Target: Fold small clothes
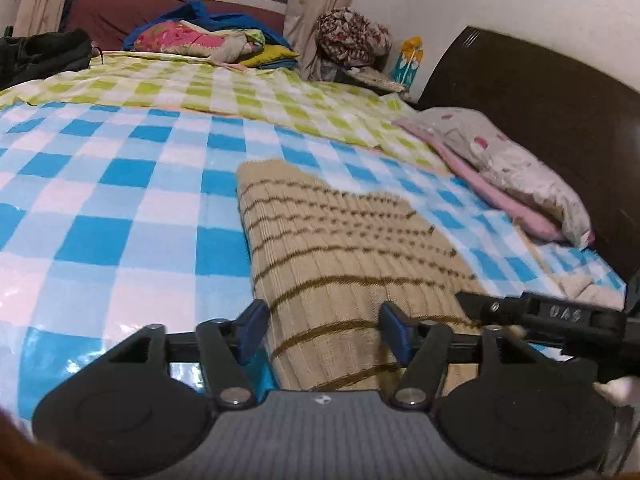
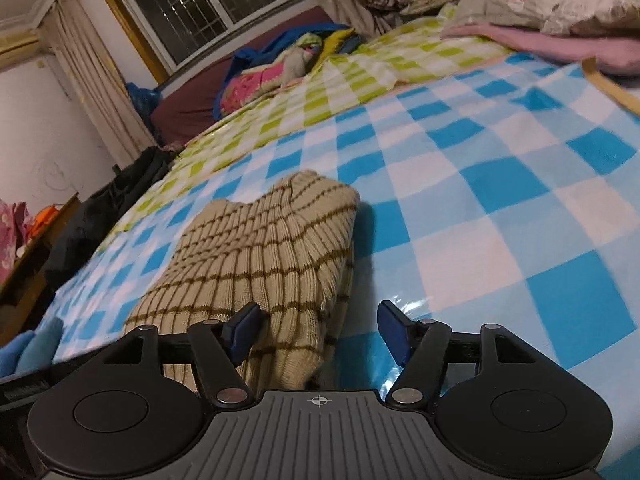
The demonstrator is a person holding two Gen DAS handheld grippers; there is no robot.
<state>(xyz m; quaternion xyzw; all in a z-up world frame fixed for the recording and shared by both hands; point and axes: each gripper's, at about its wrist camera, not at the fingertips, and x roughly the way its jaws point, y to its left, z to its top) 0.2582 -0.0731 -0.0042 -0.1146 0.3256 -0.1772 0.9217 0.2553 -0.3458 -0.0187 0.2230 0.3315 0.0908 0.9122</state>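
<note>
A beige ribbed knit garment with thin brown stripes (image 1: pixel 340 256) lies folded on the blue-and-white checked bed cover (image 1: pixel 120 208). My left gripper (image 1: pixel 322 326) is open, its blue pads straddling the garment's near left edge. The garment also shows in the right wrist view (image 2: pixel 256 256), where my right gripper (image 2: pixel 318 326) is open over its near right corner, left pad on the knit and right pad over the bare cover (image 2: pixel 500 208). The right gripper's black body (image 1: pixel 560 316) shows at the left wrist view's right edge.
A green checked sheet (image 1: pixel 240 92) covers the far half of the bed, with a bright pile of bedding (image 1: pixel 200 40) behind it. A floral pillow on a pink one (image 1: pixel 512 168) lies by the dark headboard (image 1: pixel 560 120). A black bag (image 1: pixel 40 56) sits at far left.
</note>
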